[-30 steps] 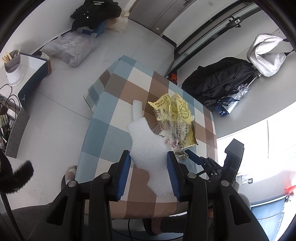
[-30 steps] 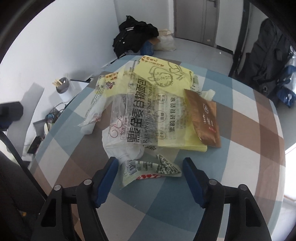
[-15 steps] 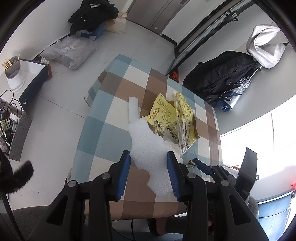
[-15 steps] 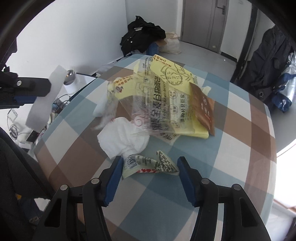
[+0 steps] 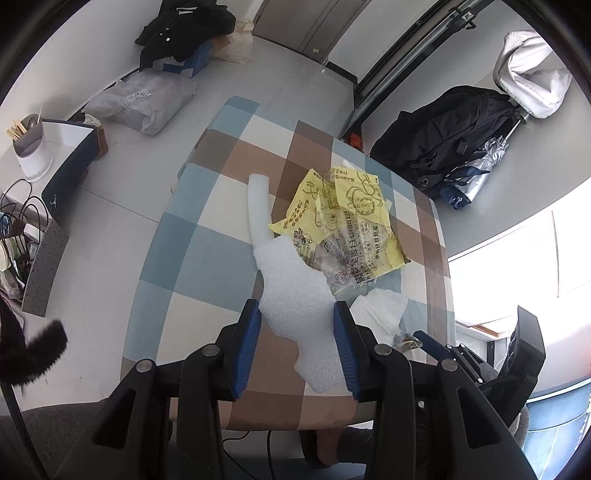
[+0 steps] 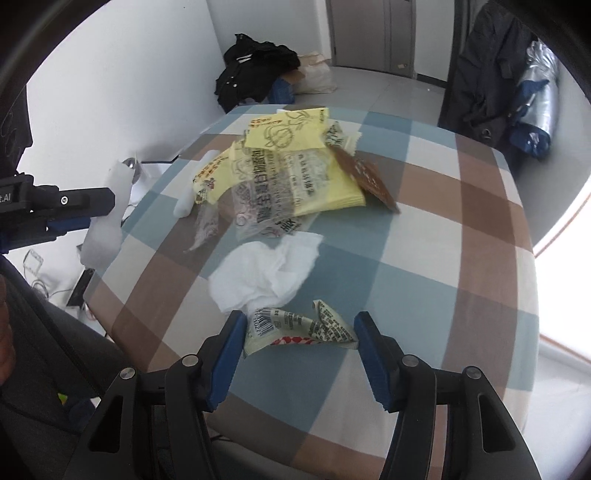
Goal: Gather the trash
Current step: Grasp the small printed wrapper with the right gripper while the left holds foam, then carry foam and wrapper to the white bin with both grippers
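Observation:
My left gripper [image 5: 296, 309] is shut on a white foam sheet [image 5: 284, 277], which hangs from it beyond the checked table's [image 5: 192, 258] near-left edge. From the right wrist view the left gripper [image 6: 100, 212] and the foam sheet [image 6: 105, 236] show at the left. My right gripper [image 6: 300, 318] is shut on a crumpled printed wrapper [image 6: 295, 326], pads at both its ends, low over the table [image 6: 443, 258]. A white tissue [image 6: 269, 269] lies just behind the wrapper. Farther back sit yellow and clear plastic bags [image 6: 295, 173] with a brown sachet [image 6: 369, 181].
A white foam strip [image 5: 258, 206] lies on the table beside the bags [image 5: 343, 221]. On the floor are black clothes [image 5: 184, 33] and a grey plastic bag [image 5: 144, 99]. A black jacket [image 5: 450, 133] hangs at the right. A utensil holder [image 5: 31, 147] stands on a side unit.
Both grippers drew back toward the table's near edge. The wrapper came along between the right fingers, and the tissue slid out from under the bags. The foam stayed in the left gripper.

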The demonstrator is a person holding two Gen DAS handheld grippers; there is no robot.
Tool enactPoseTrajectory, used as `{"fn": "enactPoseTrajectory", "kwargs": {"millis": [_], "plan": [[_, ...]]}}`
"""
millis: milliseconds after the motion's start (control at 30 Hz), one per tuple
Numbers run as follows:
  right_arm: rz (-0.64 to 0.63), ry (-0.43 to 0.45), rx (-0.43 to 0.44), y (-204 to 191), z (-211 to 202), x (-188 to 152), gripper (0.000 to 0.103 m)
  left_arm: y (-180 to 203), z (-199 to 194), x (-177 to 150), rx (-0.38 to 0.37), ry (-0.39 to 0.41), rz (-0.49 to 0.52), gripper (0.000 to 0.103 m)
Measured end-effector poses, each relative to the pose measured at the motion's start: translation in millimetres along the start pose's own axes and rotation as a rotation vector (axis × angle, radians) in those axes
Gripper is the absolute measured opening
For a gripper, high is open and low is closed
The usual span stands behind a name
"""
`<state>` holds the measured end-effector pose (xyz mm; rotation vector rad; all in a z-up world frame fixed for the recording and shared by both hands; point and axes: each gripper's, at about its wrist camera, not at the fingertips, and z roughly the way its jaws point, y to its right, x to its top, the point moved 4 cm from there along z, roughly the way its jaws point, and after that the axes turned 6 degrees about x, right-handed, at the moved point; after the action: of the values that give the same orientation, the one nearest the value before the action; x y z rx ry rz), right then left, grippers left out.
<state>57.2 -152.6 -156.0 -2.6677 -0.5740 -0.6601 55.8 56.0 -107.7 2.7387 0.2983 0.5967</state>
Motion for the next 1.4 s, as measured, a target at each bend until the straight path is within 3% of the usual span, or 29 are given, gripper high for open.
{"fn": "enactPoseTrajectory", "kwargs": {"millis": [400, 433, 500, 700, 767, 833, 967, 1000, 1133, 1400], "plan": [[-0.004, -0.037, -0.012, 9.6, -2.7, -16.1, 0.061, 5.4, -1.4, -2.4, -0.012, -0.002, -0.003, 0.035], [0.013, -0.022, 0.004, 11.7, -7.2, -17.0, 0.063, 5.2, -1.8, -2.2, -0.014, -0.002, -0.003, 0.035], [0.041, -0.002, 0.010, 16.7, -12.8, -18.8, 0.080, 5.5, -2.0, -1.6, -0.020, -0.005, -0.002, 0.035], [0.113, -0.008, 0.029, 25.3, -6.4, -18.0, 0.081, 10.4, -3.3, -0.1, -0.037, -0.003, 0.016, 0.035], [0.113, -0.012, 0.036, 20.8, -3.1, -17.1, 0.076, 10.9, -4.8, 0.3, -0.037, 0.002, 0.020, 0.035], [0.083, -0.029, 0.021, 13.4, 1.0, -17.4, 0.051, 9.5, -5.4, 0.5, -0.039, 0.003, 0.018, 0.035], [0.031, -0.034, 0.011, 1.9, 4.0, -20.8, 0.026, 5.4, -4.5, 0.1, -0.038, -0.003, 0.010, 0.035], [0.034, -0.042, 0.024, 1.8, 4.2, -21.5, 0.015, 5.3, -4.3, -0.2, -0.041, -0.005, 0.010, 0.035], [0.085, -0.025, 0.062, 9.2, -4.2, -22.3, 0.008, 9.2, -3.5, -2.7, -0.026, 0.001, 0.036, 0.035], [0.132, 0.080, 0.116, 18.8, -49.7, -14.5, 0.008, 35.3, -3.9, -10.9, -0.009, 0.032, 0.117, 0.035]]}}
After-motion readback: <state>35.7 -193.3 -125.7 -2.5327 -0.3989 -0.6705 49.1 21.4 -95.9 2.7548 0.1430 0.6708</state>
